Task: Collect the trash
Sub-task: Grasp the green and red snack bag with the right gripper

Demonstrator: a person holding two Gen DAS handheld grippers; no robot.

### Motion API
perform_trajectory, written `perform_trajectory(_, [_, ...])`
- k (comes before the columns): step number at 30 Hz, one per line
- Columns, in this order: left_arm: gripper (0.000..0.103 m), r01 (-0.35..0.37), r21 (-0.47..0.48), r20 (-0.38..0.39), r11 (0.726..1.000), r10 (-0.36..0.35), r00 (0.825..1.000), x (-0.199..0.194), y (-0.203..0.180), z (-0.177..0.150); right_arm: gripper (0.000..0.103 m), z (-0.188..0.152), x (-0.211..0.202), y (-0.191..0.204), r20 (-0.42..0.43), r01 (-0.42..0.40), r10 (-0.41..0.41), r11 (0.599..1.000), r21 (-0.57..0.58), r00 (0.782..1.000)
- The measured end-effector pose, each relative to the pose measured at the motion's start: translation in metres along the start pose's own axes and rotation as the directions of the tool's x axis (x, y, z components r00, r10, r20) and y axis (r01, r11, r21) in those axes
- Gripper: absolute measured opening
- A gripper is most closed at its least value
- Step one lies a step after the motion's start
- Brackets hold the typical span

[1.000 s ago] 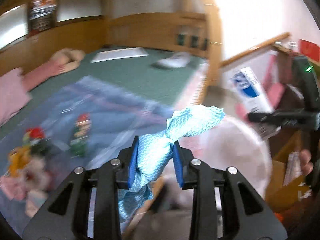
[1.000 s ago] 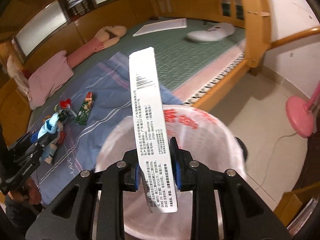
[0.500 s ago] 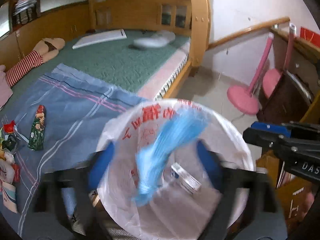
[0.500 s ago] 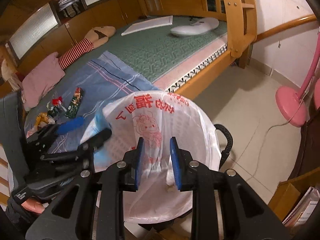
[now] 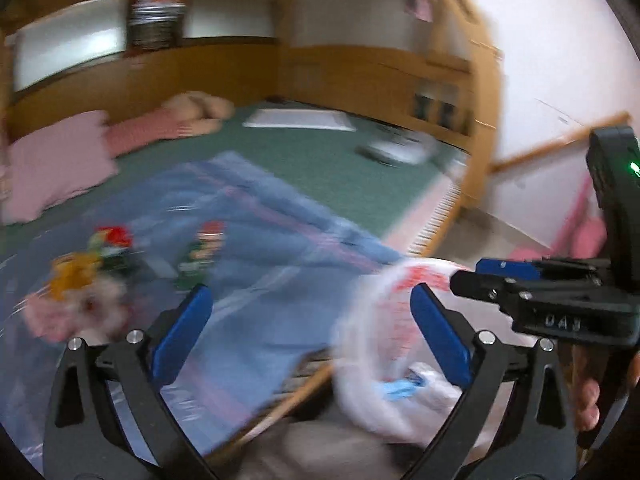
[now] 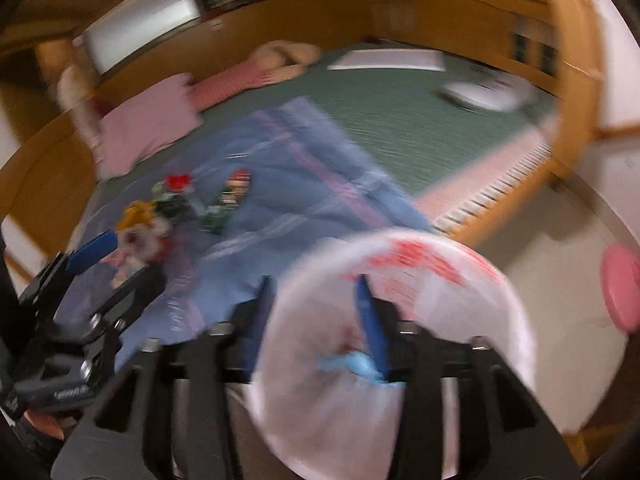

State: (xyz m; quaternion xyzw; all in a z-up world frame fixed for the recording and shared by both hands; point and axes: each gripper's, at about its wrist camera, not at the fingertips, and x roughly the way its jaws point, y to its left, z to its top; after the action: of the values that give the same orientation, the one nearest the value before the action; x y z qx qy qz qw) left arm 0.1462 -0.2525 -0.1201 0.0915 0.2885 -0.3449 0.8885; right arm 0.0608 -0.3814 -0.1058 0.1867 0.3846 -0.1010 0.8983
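The bin with a white, red-printed bag (image 5: 384,320) (image 6: 420,280) stands at the bed's edge. A blue wad (image 5: 398,388) (image 6: 352,362) lies inside it. My left gripper (image 5: 312,332) (image 6: 116,266) hangs over the blue sheet just left of the bin, its jaws opening wide with nothing between them. My right gripper (image 6: 316,320) (image 5: 480,276) is above the bin's near-left rim, jaws opening and empty. A heap of wrappers (image 5: 92,264) (image 6: 172,204) and a green wrapper (image 5: 202,256) (image 6: 228,204) lie on the sheet. Both views are blurred.
A blue sheet (image 5: 260,240) covers part of the green mat (image 6: 400,120). A pink pillow (image 5: 56,160) and a striped bolster (image 6: 240,76) lie at the back. The wooden bed post (image 5: 484,100) stands at the right. A pink fan base (image 6: 622,292) is on the floor.
The blue wad left my left gripper and the white box left my right; both dropped into the bag. Both jaws opened, and both views swung from the bin toward the bed.
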Motion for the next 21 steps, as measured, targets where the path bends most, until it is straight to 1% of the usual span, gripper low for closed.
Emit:
perform_trajectory(2, [0.1, -0.085, -0.046, 0.008, 0.995, 0.086, 0.996, -0.013, 0.034, -0.005, 0.073, 0.016, 0.024, 0.028, -0.003, -0.064, 0.064, 0.998, -0.02, 0.998])
perform_trajectory(3, [0.1, -0.144, -0.078, 0.008, 0.987, 0.145, 0.989, -0.023, 0.058, -0.01, 0.075, 0.026, 0.041, 0.044, -0.012, -0.113, 0.113, 0.993, -0.026, 0.994])
perform_trajectory(4, [0.1, -0.179, -0.096, 0.006, 0.979, 0.18, 0.984, -0.029, 0.072, -0.012, 0.075, 0.034, 0.054, 0.054, -0.023, -0.138, 0.137, 0.99, -0.024, 0.99])
perform_trajectory(5, [0.1, -0.233, -0.125, 0.002, 0.964, 0.235, 0.972, -0.037, 0.092, -0.018, 0.076, 0.041, 0.069, 0.064, -0.034, -0.149, 0.148, 0.989, -0.018, 0.988])
perform_trajectory(6, [0.1, -0.271, -0.148, -0.004, 0.951, 0.273, 0.962, -0.044, 0.109, -0.022, 0.076, 0.048, 0.085, 0.074, -0.046, -0.155, 0.154, 0.988, -0.013, 0.987])
perform_trajectory(7, [0.1, -0.299, -0.168, -0.012, 0.939, 0.302, 0.953, -0.049, 0.123, -0.025, 0.077, 0.057, 0.108, 0.086, -0.065, -0.154, 0.153, 0.988, -0.008, 0.986])
perform_trajectory(8, [0.1, -0.322, -0.187, -0.02, 0.928, 0.324, 0.946, -0.054, 0.135, -0.028, 0.077, 0.061, 0.122, 0.095, -0.078, -0.145, 0.144, 0.989, -0.004, 0.987])
perform_trajectory(9, [0.1, -0.349, -0.214, -0.028, 0.912, 0.352, 0.936, -0.061, 0.15, -0.033, 0.077, 0.068, 0.142, 0.102, -0.098, -0.133, 0.132, 0.991, 0.0, 0.986])
perform_trajectory(11, [0.1, -0.393, -0.264, -0.043, 0.881, 0.397, 0.917, -0.074, 0.177, -0.043, 0.077, 0.079, 0.187, 0.115, -0.146, -0.106, 0.107, 0.994, 0.009, 0.983])
perform_trajectory(13, [0.1, -0.419, -0.291, -0.058, 0.86, 0.421, 0.905, -0.08, 0.193, -0.049, 0.077, 0.085, 0.221, 0.123, -0.18, -0.079, 0.079, 0.997, 0.006, 0.981])
perform_trajectory(15, [0.1, -0.449, -0.312, -0.079, 0.837, 0.448, 0.891, -0.085, 0.212, -0.056, 0.077, 0.09, 0.257, 0.129, -0.225, -0.046, 0.048, 0.999, 0.01, 0.973])
perform_trajectory(18, [0.1, -0.474, -0.333, -0.098, 0.815, 0.471, 0.877, -0.089, 0.229, -0.065, 0.077, 0.095, 0.295, 0.132, -0.254, 0.003, 0.0, 1.0, 0.012, 0.967])
perform_trajectory(21, [0.1, -0.483, -0.357, -0.114, 0.799, 0.476, 0.872, -0.09, 0.246, -0.073, 0.077, 0.101, 0.326, 0.136, -0.282, 0.035, -0.031, 0.999, 0.008, 0.959])
